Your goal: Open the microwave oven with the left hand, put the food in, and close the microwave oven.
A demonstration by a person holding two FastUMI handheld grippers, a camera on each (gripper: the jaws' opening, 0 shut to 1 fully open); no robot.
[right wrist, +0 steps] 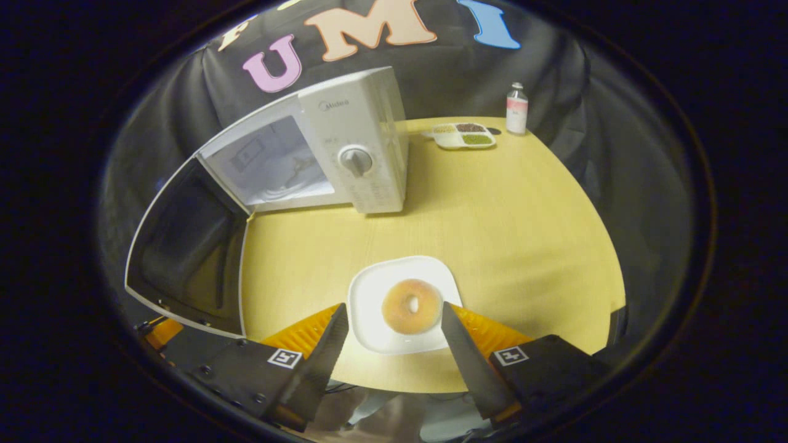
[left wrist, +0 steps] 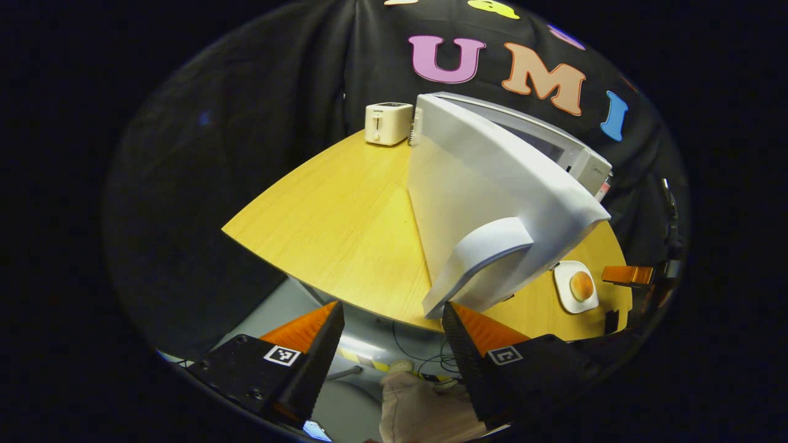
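Between the spread right gripper (right wrist: 389, 320) fingers sits the bagel (right wrist: 411, 306).

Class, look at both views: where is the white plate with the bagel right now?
In the right gripper view the white plate with the bagel sits on the wooden table near its front edge, in front of the open microwave, between the right gripper's spread fingers.

White microwave (right wrist: 345, 154) open, bagel (right wrist: 411, 306) on plate (right wrist: 369, 295)

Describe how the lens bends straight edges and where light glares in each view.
Left gripper view: the door and table edges bow into curves, with no strong glare. Right gripper view: the table rim curves, and the microwave cavity looks washed out by light.
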